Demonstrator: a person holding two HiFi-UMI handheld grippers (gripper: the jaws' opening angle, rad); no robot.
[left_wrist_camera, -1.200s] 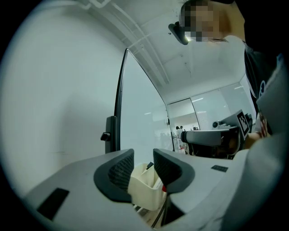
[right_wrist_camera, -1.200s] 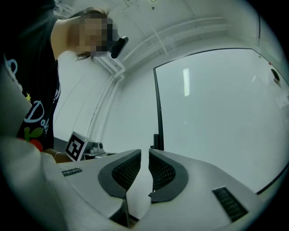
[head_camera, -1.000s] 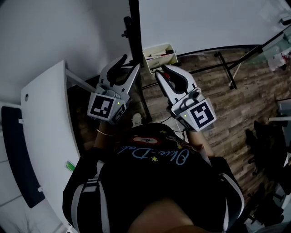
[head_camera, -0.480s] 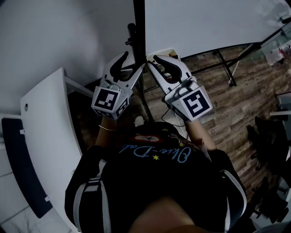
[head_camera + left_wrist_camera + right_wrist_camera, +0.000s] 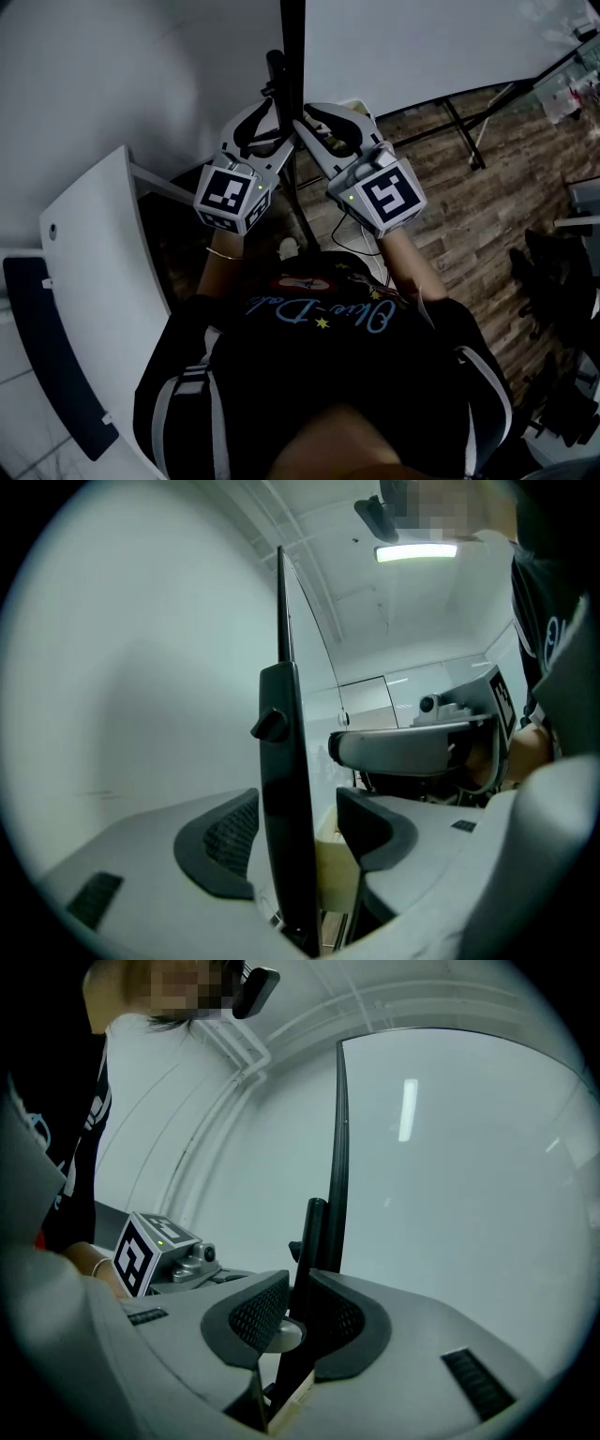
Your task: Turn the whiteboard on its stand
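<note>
The whiteboard (image 5: 422, 47) stands edge-on in front of me, its black edge (image 5: 292, 37) running up the head view. The stand's black post (image 5: 275, 70), with a knob (image 5: 270, 725), rises just beside that edge. My left gripper (image 5: 279, 120) reaches in from the left. Its jaws have just been opening and now stand wide, with the post (image 5: 281, 789) between them and a gap on each side. My right gripper (image 5: 306, 118) comes in from the right. It is open only a little around the same post (image 5: 307, 1241), the pads close beside it. The board face (image 5: 450, 1147) reflects ceiling lights.
A beige tray (image 5: 328, 874) sits low by the post. The stand's black legs (image 5: 459, 122) spread over the wooden floor. A white curved desk (image 5: 94, 281) with a dark blue panel (image 5: 47, 356) is at my left. Dark clutter (image 5: 553, 281) lies at the right.
Both grippers have moved forward and drawn together at the board's edge, so the post now lies between their jaws. The left jaws have widened.
</note>
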